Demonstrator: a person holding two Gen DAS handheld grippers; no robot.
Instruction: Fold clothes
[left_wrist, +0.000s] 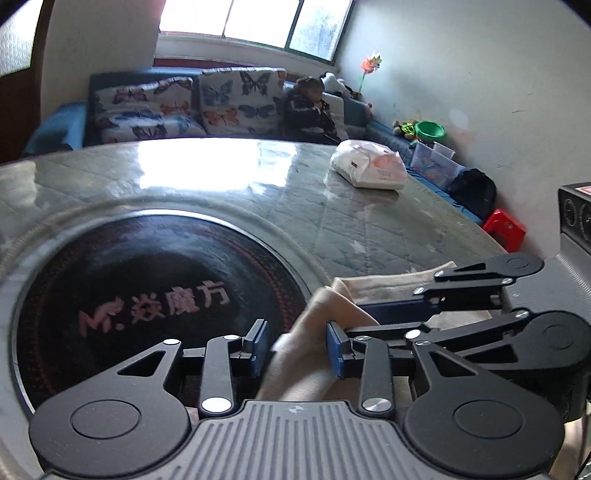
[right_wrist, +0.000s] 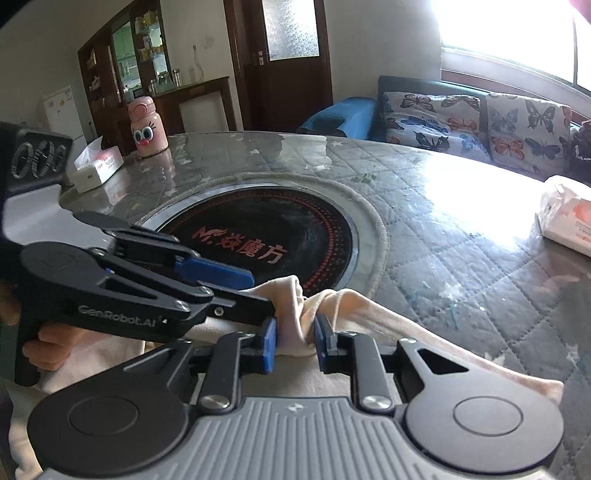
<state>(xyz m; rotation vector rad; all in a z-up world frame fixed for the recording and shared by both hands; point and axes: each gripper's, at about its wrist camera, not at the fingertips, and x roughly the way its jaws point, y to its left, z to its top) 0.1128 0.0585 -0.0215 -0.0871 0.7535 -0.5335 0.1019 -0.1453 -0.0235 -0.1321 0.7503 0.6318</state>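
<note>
A cream garment (left_wrist: 314, 354) lies bunched at the near edge of the round table, partly over the black hotplate (left_wrist: 147, 291). My left gripper (left_wrist: 297, 347) is open, its blue pads either side of a raised fold of cloth. My right gripper (right_wrist: 295, 341) has its pads close on a pinched ridge of the same garment (right_wrist: 354, 306). The two grippers meet at the same fold: the right gripper shows in the left wrist view (left_wrist: 406, 314), and the left gripper shows in the right wrist view (right_wrist: 236, 291).
The quilted table top (right_wrist: 443, 236) under clear plastic has a tissue pack (left_wrist: 369, 168) at the far right, a tissue box (right_wrist: 98, 168) and a pink bottle (right_wrist: 147, 127) at the far left. A sofa with butterfly cushions (left_wrist: 184, 107) stands behind.
</note>
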